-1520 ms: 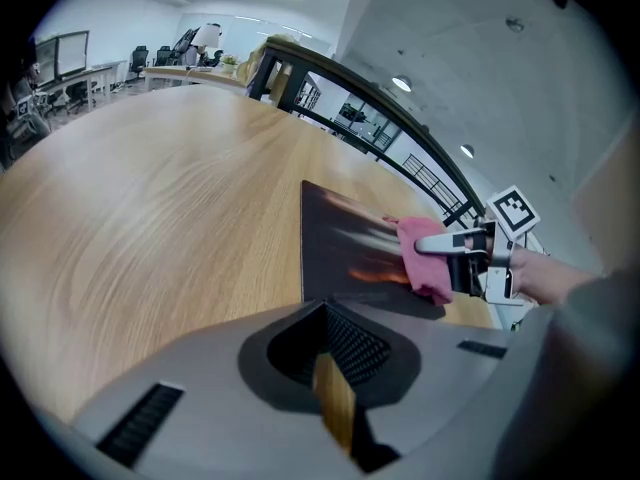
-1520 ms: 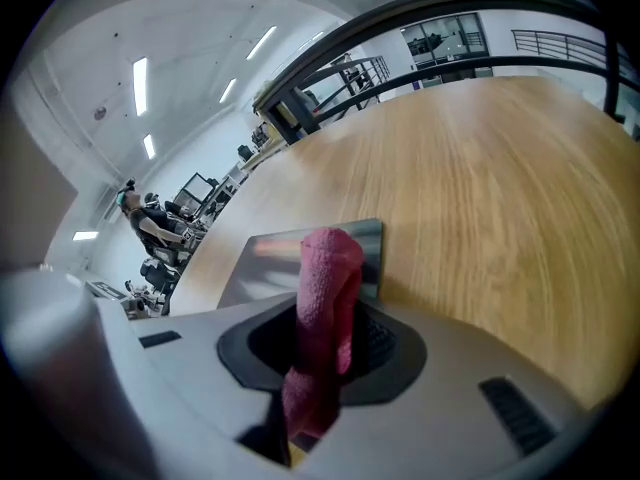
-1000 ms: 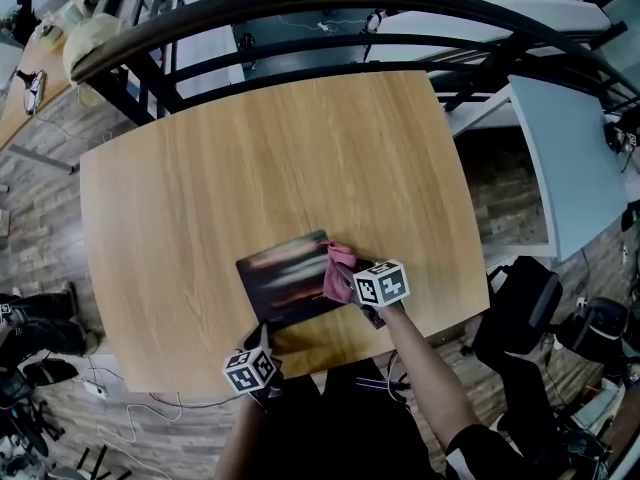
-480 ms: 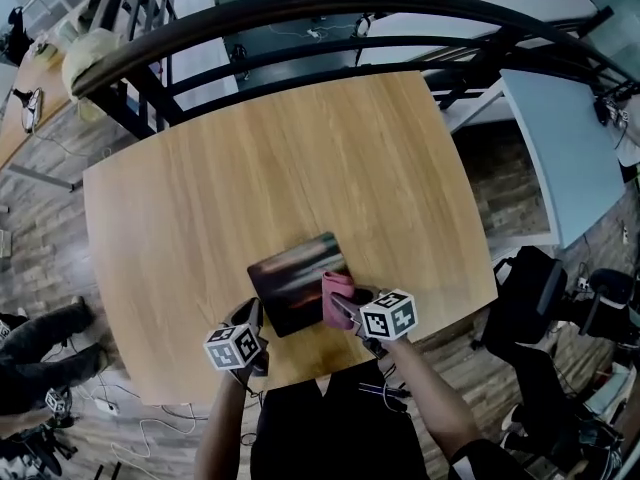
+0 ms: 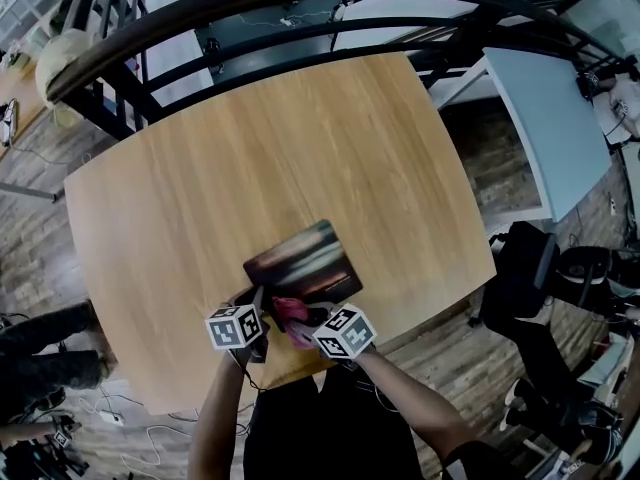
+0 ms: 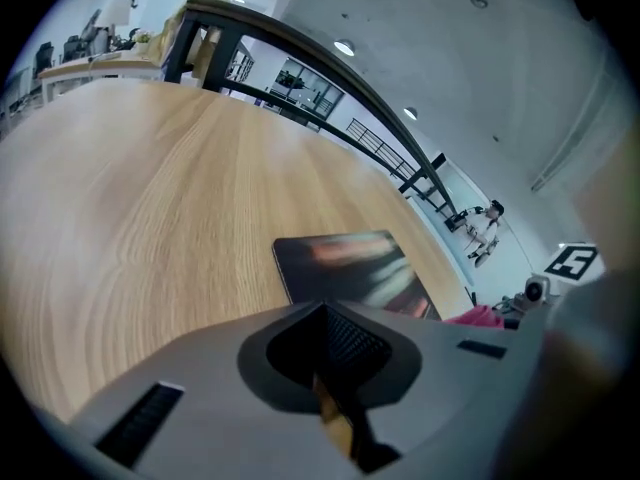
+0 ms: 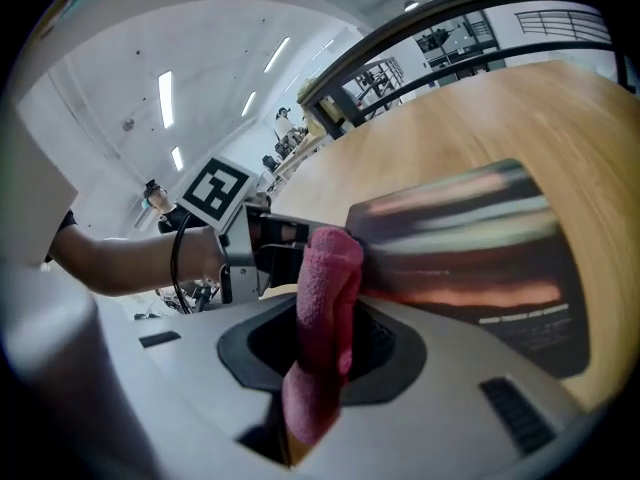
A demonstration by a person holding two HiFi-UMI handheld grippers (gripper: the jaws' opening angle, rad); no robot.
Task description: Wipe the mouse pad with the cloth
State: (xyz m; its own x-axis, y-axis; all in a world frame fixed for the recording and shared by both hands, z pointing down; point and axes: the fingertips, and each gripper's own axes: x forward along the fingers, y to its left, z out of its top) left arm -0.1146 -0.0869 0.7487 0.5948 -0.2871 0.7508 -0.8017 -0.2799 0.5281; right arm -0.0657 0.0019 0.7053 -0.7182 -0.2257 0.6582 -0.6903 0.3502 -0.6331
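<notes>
The dark mouse pad [image 5: 302, 260] lies flat on the wooden table [image 5: 250, 158], close to its near edge. My right gripper [image 5: 305, 320] is shut on a pink cloth [image 5: 290, 313], which sits at the pad's near edge. In the right gripper view the cloth [image 7: 325, 298] stands folded between the jaws, with the pad [image 7: 470, 248] just behind it. My left gripper [image 5: 258, 306] is shut with nothing showing in it. Its tip is at the pad's near left corner, right next to the cloth. The left gripper view looks over the pad [image 6: 345, 268], and the cloth [image 6: 478, 316] peeks in at the right.
A black curved railing [image 5: 300, 8] runs along the table's far side. To the right stand a pale grey table [image 5: 545, 118] and a black chair [image 5: 520, 268]. A person's legs [image 5: 40, 343] and cables are on the floor at the left.
My right gripper has carried the cloth from the pad's right side to its near edge. My left gripper has moved forward to the pad's near left corner.
</notes>
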